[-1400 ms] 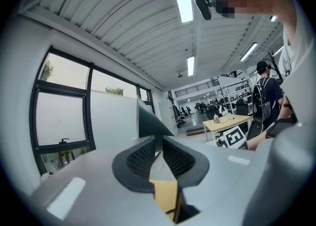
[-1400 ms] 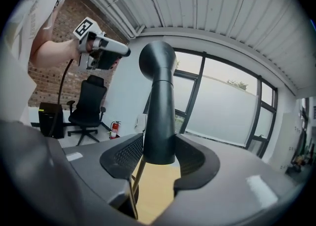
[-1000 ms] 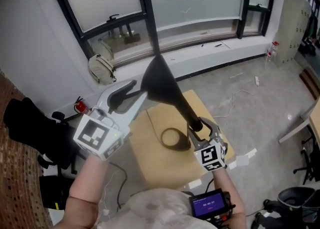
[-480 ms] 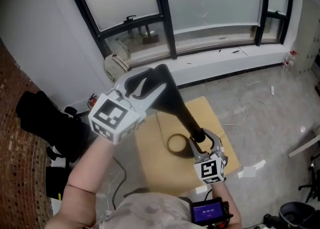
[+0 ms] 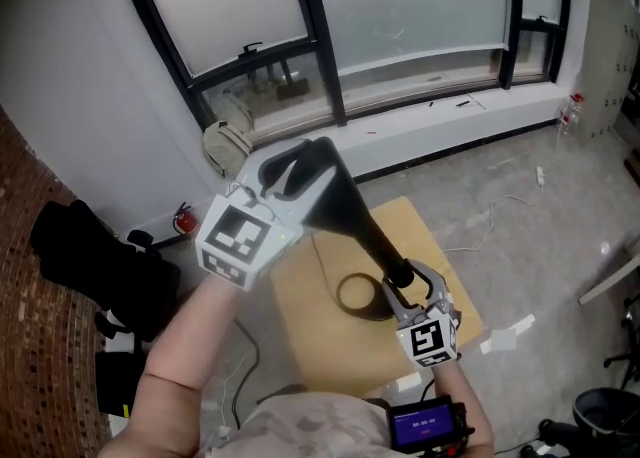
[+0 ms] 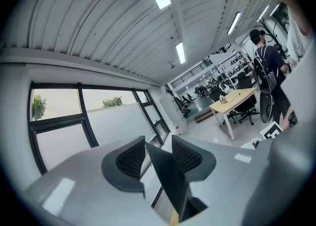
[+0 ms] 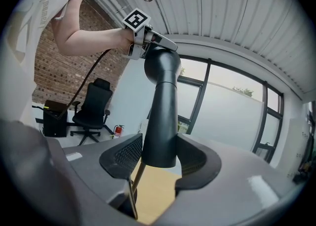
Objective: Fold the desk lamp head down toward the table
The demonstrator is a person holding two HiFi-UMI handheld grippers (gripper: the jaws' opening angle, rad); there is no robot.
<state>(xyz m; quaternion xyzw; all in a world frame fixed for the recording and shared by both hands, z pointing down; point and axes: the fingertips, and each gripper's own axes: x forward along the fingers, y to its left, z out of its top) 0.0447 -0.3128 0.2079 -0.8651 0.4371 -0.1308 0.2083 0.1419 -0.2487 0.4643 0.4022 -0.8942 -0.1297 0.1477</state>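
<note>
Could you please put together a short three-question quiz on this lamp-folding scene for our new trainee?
1. True or false: the right hand-held gripper is clamped on the lamp arm.
2. What stands between the jaws of the left hand-held gripper? A) the lamp head B) a mug C) nothing
3. What does the lamp's ring base rest on?
Key: 1 true. 2 A; those jaws have just been closing, with a gap showing beside it. 3 the tan table.
</note>
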